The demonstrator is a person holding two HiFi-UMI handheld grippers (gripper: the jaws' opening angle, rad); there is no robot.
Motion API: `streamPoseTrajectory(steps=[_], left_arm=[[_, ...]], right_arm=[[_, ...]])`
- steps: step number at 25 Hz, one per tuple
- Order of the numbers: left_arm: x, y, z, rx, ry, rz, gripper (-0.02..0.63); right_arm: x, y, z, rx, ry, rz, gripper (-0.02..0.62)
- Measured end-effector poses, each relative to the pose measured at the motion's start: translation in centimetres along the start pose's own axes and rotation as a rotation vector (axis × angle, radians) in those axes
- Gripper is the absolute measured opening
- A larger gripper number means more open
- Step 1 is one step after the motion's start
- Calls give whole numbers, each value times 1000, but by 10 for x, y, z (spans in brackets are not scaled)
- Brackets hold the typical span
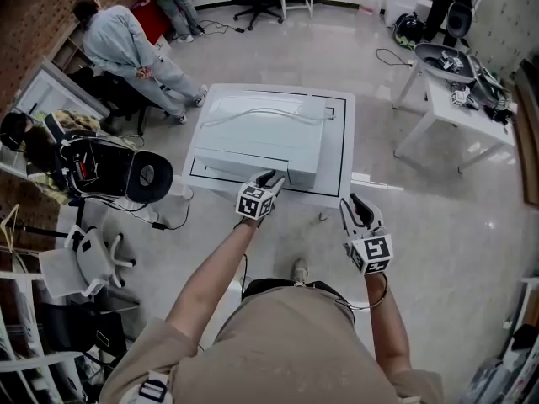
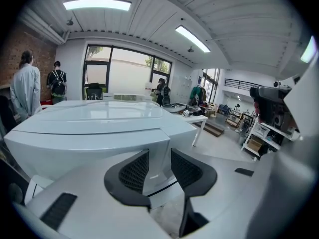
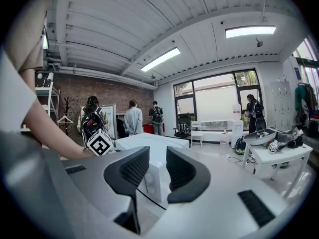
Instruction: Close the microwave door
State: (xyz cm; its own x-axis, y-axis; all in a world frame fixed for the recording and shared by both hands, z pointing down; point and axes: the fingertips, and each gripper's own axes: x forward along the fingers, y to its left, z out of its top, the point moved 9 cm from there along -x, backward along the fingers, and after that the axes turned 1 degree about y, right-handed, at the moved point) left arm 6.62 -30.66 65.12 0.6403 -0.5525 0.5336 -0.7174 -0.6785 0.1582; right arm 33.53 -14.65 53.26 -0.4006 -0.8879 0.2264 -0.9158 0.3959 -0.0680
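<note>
Head view looks steeply down over the microwave [image 1: 261, 133]; both gripper views sit low and close, facing its near side.

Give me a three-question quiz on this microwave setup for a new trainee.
1. True or false: the right gripper rests on top of the microwave.
2. Which gripper is at the microwave's front edge? A. the left gripper B. the right gripper C. neither
3. Fill in: the microwave stands on a white ____.
Key: 1 false: it hangs off the front corner of the table, jaws apart and empty. 2 A. 3 table.
</note>
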Motion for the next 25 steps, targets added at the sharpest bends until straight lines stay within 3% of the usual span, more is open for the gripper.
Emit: streamPoseTrajectory(steps=[4, 9, 16, 25], left_arm=[[20, 6, -4, -29, 87, -36, 166], [12, 7, -7, -52, 72, -32, 175], [-17, -6, 6, -39, -22, -61, 176], [-114, -31, 16, -48, -199, -83, 176]], right_arm=[[2, 1, -1, -1, 6, 0, 109], [-3, 9, 0, -3, 8, -1, 109], [-6, 18, -2, -2, 16, 3, 109], [-6, 37, -8, -16, 1, 24, 109]])
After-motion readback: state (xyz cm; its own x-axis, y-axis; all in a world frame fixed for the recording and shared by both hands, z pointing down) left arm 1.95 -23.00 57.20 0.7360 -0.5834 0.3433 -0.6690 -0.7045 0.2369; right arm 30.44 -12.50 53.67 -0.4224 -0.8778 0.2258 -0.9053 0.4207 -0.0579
